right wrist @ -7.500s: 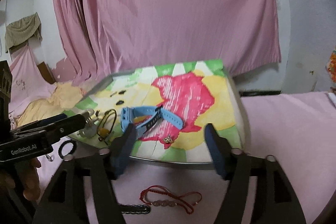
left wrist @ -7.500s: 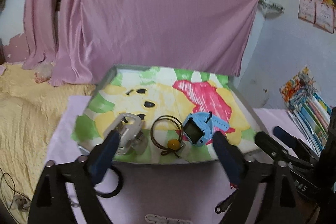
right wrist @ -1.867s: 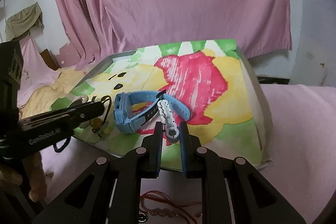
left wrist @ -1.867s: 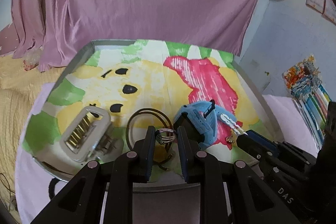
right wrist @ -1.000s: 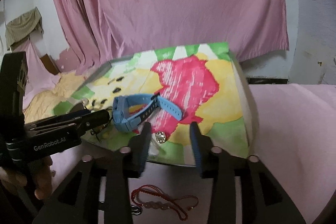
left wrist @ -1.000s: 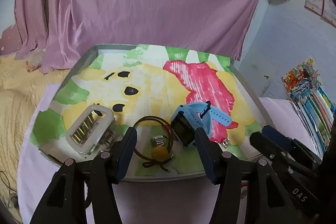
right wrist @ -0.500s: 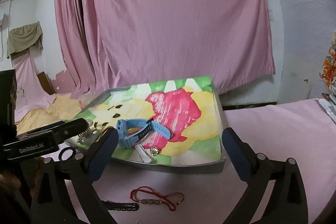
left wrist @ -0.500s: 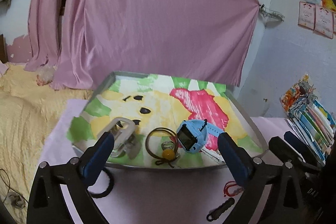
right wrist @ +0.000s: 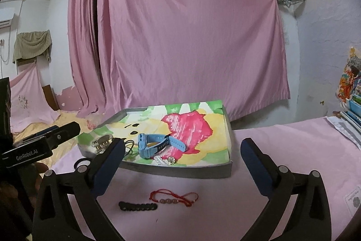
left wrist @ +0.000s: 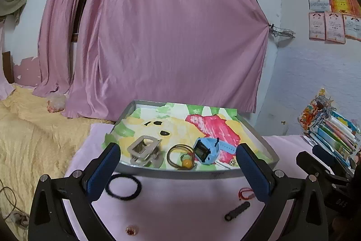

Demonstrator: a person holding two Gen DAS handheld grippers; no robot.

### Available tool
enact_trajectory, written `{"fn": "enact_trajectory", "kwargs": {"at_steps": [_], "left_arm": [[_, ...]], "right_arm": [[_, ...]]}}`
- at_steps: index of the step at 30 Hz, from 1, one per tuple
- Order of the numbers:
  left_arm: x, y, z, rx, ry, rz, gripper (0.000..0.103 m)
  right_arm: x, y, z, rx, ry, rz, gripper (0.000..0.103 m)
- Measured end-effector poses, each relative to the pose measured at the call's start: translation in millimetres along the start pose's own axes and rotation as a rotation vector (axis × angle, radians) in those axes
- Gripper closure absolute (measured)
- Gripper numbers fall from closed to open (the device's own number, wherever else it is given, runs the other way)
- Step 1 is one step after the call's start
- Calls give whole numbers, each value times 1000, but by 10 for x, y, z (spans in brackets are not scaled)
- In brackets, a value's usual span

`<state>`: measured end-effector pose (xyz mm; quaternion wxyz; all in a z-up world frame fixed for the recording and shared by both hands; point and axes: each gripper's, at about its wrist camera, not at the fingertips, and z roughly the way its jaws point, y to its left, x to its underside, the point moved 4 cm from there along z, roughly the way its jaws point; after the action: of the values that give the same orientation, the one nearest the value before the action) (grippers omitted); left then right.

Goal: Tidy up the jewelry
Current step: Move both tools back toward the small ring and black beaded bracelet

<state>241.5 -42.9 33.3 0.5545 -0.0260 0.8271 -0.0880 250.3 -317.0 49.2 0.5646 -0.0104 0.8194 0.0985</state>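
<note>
A grey tray (left wrist: 196, 173) lined with a cartoon print holds a blue watch (left wrist: 206, 149), a brown cord with a yellow bead (left wrist: 182, 159), a metal hair clip (left wrist: 144, 149) and a small round stud (right wrist: 171, 160). On the pink cloth in front lie a black hair tie (left wrist: 123, 186), a black bead bracelet (right wrist: 137, 206), a red string bracelet (right wrist: 173, 197) and a small red gem (left wrist: 131, 229). My left gripper (left wrist: 178, 169) is open and empty, drawn back from the tray. My right gripper (right wrist: 181, 162) is open and empty, also before the tray (right wrist: 180, 171).
A pink curtain (left wrist: 162, 37) hangs behind the tray. A yellow bedspread (left wrist: 33, 128) lies at the left. A stack of books (left wrist: 334, 130) stands at the right. A white card (right wrist: 354, 198) lies on the cloth at the right.
Both grippers have let go of small pieces into the tray, opened wide and pulled back and up from it. The tray now looks smaller and farther away.
</note>
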Motion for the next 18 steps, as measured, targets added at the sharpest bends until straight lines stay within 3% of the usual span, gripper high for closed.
{"fn": "enact_trajectory", "kwargs": {"at_steps": [9,18], "left_arm": [[165,190,-240,-38,-14,-33,0],[309,383,-313,-80,23,-73,0]], "right_arm": [[129,67,-127,-15,18,-15,2],[198,217,-230,-19,27,-34,2]]}}
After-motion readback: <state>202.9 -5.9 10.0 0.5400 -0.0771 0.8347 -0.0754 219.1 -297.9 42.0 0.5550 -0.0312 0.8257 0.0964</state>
